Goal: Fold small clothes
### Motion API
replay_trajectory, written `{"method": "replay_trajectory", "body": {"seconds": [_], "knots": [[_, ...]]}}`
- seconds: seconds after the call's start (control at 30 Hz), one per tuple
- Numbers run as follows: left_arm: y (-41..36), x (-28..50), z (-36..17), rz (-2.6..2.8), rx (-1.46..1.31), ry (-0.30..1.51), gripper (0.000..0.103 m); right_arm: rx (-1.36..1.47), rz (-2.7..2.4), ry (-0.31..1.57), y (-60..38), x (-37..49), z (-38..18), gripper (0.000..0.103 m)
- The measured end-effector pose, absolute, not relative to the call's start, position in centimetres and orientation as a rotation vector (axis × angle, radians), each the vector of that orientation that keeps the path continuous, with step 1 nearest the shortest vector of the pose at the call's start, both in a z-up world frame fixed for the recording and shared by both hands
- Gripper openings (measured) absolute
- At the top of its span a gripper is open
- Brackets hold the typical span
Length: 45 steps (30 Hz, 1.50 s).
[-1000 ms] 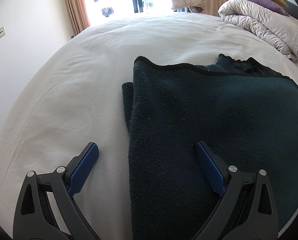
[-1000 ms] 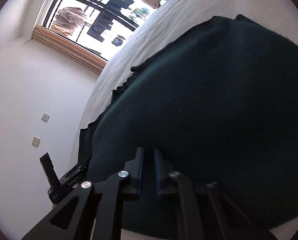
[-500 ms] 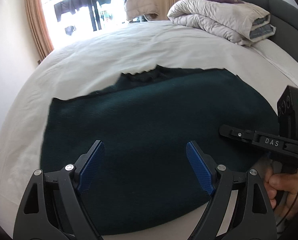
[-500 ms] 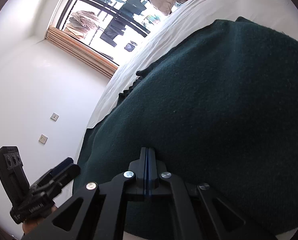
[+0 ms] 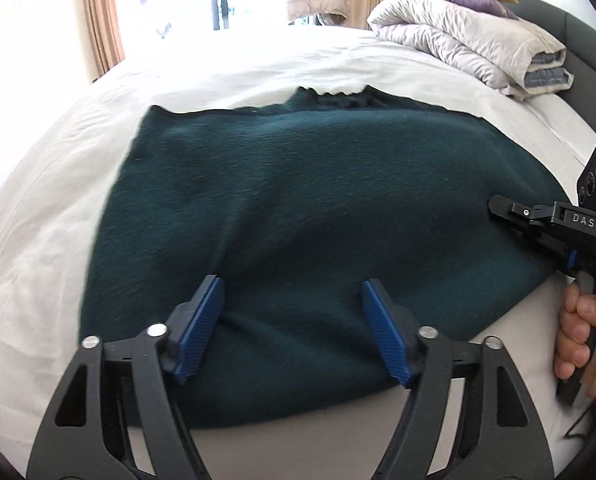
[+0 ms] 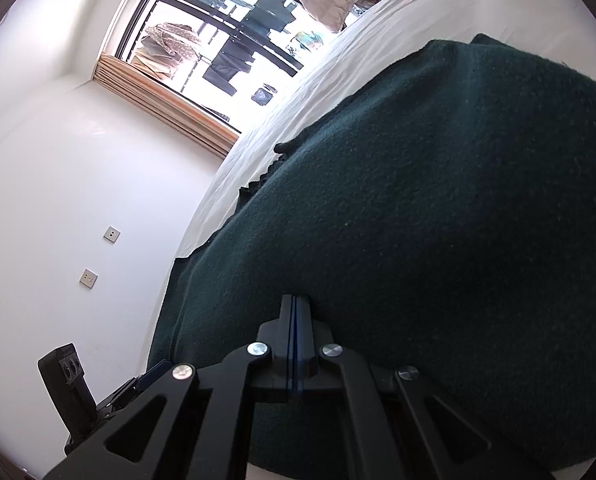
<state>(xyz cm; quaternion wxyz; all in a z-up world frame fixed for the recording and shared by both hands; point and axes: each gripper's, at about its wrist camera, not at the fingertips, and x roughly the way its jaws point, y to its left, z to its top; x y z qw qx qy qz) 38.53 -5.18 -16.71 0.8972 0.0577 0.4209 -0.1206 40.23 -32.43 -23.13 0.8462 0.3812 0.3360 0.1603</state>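
Left wrist: left gripper [image 5: 293,328] jaws closing, pads apart, dark green sweater [image 5: 318,208] between and beyond them on white bed [image 5: 37,260] | Right wrist: right gripper [image 6: 295,312] fully closed, nothing visibly clamped, sweater directly ahead.

The only readable lettering is "DAS", in pale capitals on the black body of the right claw [image 5: 494,206], seen at about three o'clock in the left wrist view. The right wrist view shows no readable text; the two wall plates [image 6: 88,279] at nine o'clock carry none.
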Motion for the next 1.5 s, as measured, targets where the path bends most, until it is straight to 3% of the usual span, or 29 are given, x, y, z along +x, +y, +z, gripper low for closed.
{"method": "replay_trajectory", "body": {"seconds": [0.33,0.53,0.73,0.87,0.93,1.0,1.3,1.37,1.4,1.5], "knots": [[0.8,37.4,-16.9,-0.221,0.003,0.853,0.064,0.802,0.337,0.709,-32.3,40.3,-22.9,0.000],[3.7,36.9,-16.6,-0.218,-0.136,0.831,0.036,0.796,0.332,0.709,-32.4,40.3,-23.0,0.000],[3.8,37.4,-14.0,-0.481,-0.363,0.796,0.033,0.795,0.331,0.709,-32.4,40.4,-23.0,0.000],[0.7,40.9,-16.0,-0.713,-0.492,0.898,0.026,0.796,0.332,0.709,-32.5,40.4,-23.0,0.000],[-0.9,42.3,-17.9,-0.716,-0.437,0.981,0.020,0.796,0.333,0.709,-32.5,40.3,-23.0,0.000],[-0.8,43.2,-19.2,-0.690,-0.429,1.013,0.007,0.798,0.334,0.708,-32.5,40.3,-22.9,0.000],[7.9,43.4,-21.0,-0.500,-0.611,0.925,0.004,0.771,0.310,0.750,-32.3,40.8,-22.0,0.000],[7.9,42.7,-21.3,-0.475,-0.579,0.907,0.004,0.689,0.302,0.761,-30.7,40.9,-19.5,0.019],[7.9,42.4,-21.3,-0.463,-0.571,0.899,0.004,0.644,0.329,0.727,-29.6,40.8,-17.9,0.035],[7.9,41.4,-21.4,-0.421,-0.564,0.894,0.004,0.516,0.410,0.673,-25.8,42.3,-13.8,0.057]]}}
